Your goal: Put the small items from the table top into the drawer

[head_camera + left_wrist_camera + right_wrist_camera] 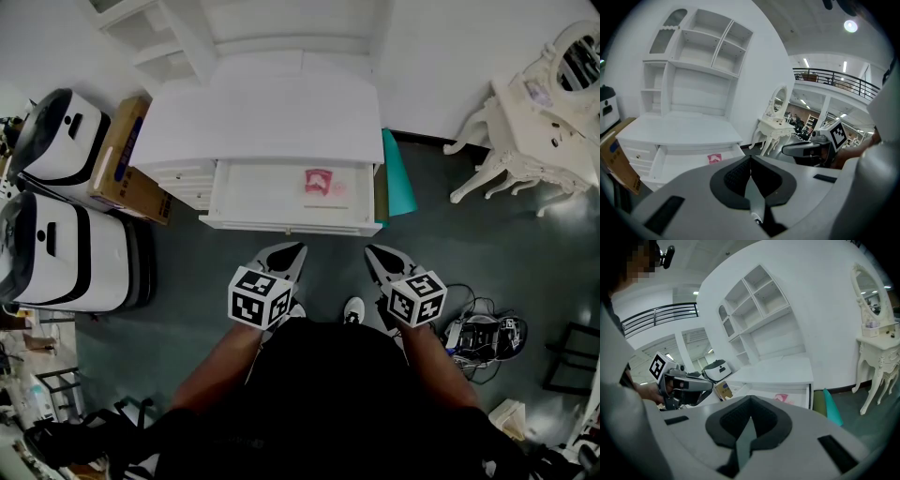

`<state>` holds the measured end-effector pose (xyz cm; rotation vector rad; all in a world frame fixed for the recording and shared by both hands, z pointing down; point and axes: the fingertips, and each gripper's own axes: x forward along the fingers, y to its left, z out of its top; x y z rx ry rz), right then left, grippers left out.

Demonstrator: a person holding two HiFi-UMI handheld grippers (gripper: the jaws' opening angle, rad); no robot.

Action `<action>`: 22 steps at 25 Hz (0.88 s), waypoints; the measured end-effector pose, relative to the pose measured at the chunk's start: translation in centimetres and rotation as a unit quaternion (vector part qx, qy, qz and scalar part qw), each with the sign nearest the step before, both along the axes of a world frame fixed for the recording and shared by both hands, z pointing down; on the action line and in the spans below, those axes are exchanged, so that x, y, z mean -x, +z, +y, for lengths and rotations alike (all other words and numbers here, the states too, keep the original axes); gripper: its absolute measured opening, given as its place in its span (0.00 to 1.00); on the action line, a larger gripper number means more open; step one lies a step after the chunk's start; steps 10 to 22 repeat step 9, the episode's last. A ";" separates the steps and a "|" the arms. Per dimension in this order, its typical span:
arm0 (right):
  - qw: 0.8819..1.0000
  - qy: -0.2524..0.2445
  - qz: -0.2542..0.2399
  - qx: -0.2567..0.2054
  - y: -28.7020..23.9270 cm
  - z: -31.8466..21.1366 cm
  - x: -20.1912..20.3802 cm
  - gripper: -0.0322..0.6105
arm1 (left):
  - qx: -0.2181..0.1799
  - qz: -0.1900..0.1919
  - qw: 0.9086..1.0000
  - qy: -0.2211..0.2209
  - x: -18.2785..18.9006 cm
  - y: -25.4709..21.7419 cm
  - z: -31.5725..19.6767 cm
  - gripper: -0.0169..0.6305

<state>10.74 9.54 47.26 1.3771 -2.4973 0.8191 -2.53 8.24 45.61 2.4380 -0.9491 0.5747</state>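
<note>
A small pink-red packet [319, 181] (print too small to read) lies flat in the open drawer [291, 225], toward its right end, below the white table top [272, 122]. The left gripper [292, 251] and right gripper [375, 255] hover just off the drawer's front edge, both clenched on nothing.

Desk [267, 117] smooth, matt white paint; box [122, 164] brown cardboard, matt; floor [202, 272] dark, faint sheen.
</note>
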 end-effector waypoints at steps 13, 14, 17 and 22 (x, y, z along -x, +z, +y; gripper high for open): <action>1.000 -0.004 0.004 0.000 0.1 0.3 0.3 0.09 | -0.004 0.002 1.000 -0.002 0.4 -0.2 0.1 0.04; 1.000 -0.004 0.004 0.000 0.1 0.3 0.3 0.09 | -0.004 0.002 1.000 -0.002 0.4 -0.2 0.1 0.04; 1.000 -0.004 0.004 0.000 0.1 0.3 0.3 0.09 | -0.004 0.002 1.000 -0.002 0.4 -0.2 0.1 0.04; 1.000 -0.004 0.004 0.000 0.1 0.3 0.3 0.09 | -0.004 0.002 1.000 -0.002 0.4 -0.2 0.1 0.04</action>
